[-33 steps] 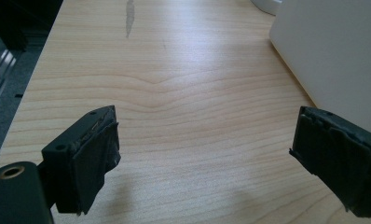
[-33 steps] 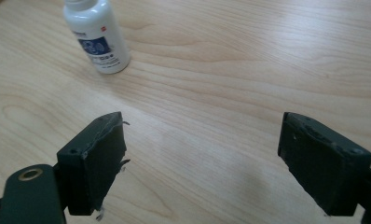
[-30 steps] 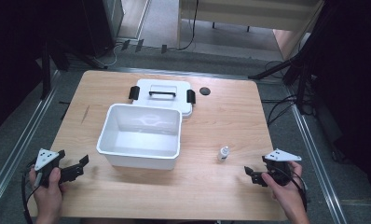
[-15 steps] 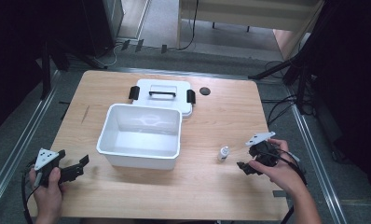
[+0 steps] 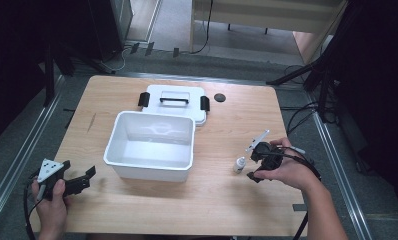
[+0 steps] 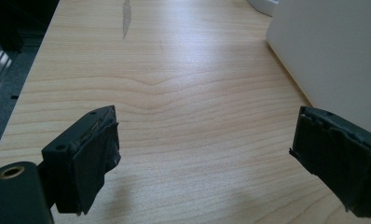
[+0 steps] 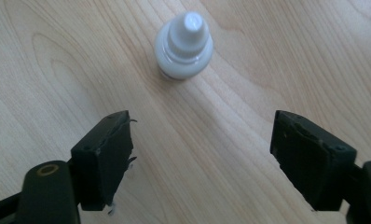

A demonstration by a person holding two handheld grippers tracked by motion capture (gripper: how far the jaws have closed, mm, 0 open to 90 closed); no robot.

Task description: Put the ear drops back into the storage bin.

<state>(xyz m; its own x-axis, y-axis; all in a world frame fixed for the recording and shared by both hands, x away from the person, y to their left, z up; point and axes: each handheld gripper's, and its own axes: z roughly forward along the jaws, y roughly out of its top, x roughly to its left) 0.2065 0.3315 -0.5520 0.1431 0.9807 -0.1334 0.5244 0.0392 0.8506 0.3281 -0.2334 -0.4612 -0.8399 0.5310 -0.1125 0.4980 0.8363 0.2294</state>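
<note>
From my high view the right gripper [image 5: 256, 167] is hard to read: the hand [image 5: 282, 170] wraps most of its black body and only the grey three-cornered plate sticks out clearly, so I go by its own camera, where the jaws have just been closing a little yet stand spread with bare wood between them. Ahead of them, untouched, stands the small white bottle [image 7: 184, 39], upright on the table [image 7: 277, 60]; I look almost straight down on its rounded shoulder and tapered cap, so its lower body is hidden and slightly blurred. It sits right of the white bin [image 5: 151, 145], just beside the right gripper. The bin is smooth, glossy plastic, rectangular with rounded corners, and the left gripper view cuts it off to a plain pale wall at the right edge. Behind it lies its flat lid [image 5: 174, 100] with a black handle and two black clips, partly hidden by the bin's far rim. The left gripper [image 5: 82, 181] rests low at the near left corner, jaws spread wide, matte pads frayed at the edges, nothing between them but pale grained wood.
</note>
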